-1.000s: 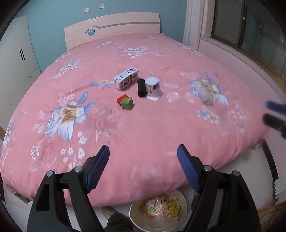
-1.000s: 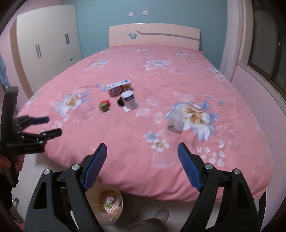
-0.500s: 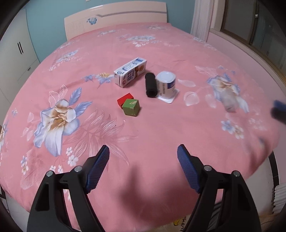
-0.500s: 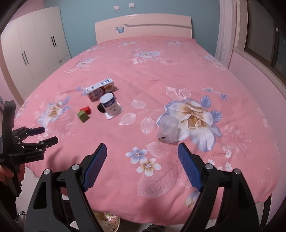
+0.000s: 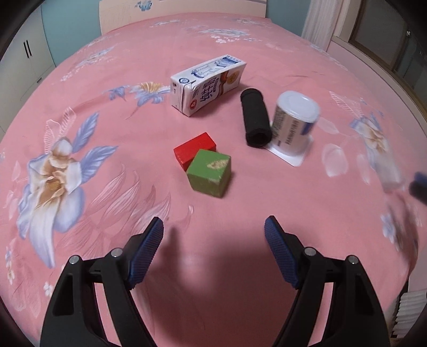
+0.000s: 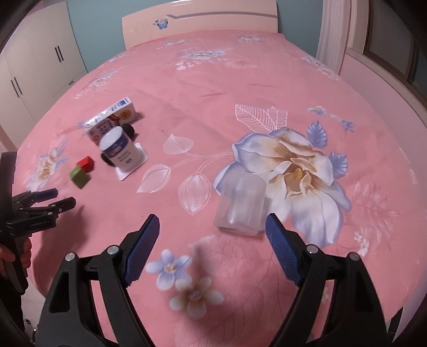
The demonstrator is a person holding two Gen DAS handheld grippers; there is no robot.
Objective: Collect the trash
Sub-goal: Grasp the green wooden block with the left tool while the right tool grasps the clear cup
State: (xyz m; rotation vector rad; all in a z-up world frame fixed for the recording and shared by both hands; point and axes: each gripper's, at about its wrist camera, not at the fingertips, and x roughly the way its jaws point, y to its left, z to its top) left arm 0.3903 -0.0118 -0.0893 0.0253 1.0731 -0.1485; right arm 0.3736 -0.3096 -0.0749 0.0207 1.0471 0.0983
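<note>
On the pink flowered bed lie a milk carton on its side, a black roll, a white tub upside down on its lid, a red block and a green block. My left gripper is open and empty, just short of the green block. A clear plastic cup lies on its side in the right wrist view. My right gripper is open and empty, with the cup just beyond its right finger. The left gripper also shows in the right wrist view.
A headboard stands at the far end of the bed. White wardrobes stand to the left. A window ledge and curtain run along the right side. The carton, tub and blocks also show in the right wrist view.
Both grippers have moved forward over the bed. The left one has closed in on the blocks, the right one on the clear cup. The bin on the floor has dropped out of view.
</note>
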